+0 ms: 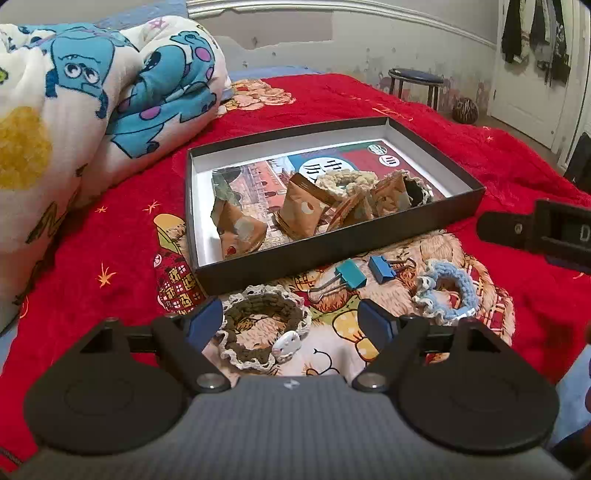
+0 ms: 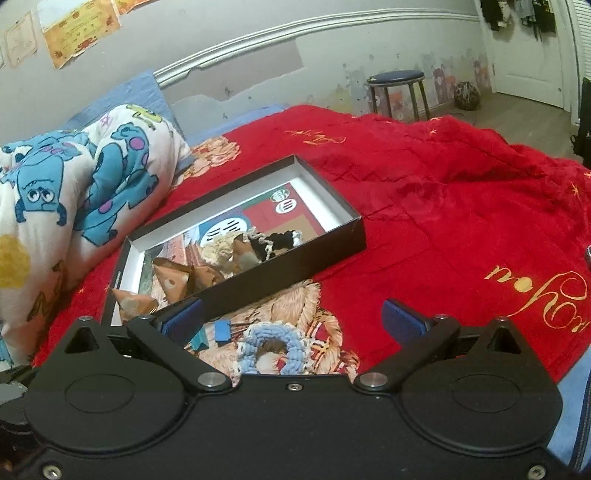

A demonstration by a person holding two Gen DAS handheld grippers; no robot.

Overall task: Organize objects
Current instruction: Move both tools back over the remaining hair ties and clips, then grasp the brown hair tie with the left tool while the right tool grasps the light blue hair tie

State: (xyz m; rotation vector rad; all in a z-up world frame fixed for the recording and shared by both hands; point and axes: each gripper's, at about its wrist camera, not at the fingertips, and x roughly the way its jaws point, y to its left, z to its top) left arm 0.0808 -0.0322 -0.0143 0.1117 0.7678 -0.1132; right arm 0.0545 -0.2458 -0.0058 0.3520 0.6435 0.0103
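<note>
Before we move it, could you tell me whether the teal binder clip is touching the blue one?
Apart. The left wrist view shows patterned blanket between the teal binder clip and the blue binder clip.

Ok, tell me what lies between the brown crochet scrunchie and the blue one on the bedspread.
In the left wrist view, two binder clips: a teal clip and a blue clip, lying on the bedspread between the brown scrunchie and the blue scrunchie.

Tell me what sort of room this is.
Most likely a bedroom at home: a red blanket spread over a bed, a bundled cartoon-print quilt at one end, and clothes hanging by the door.
</note>
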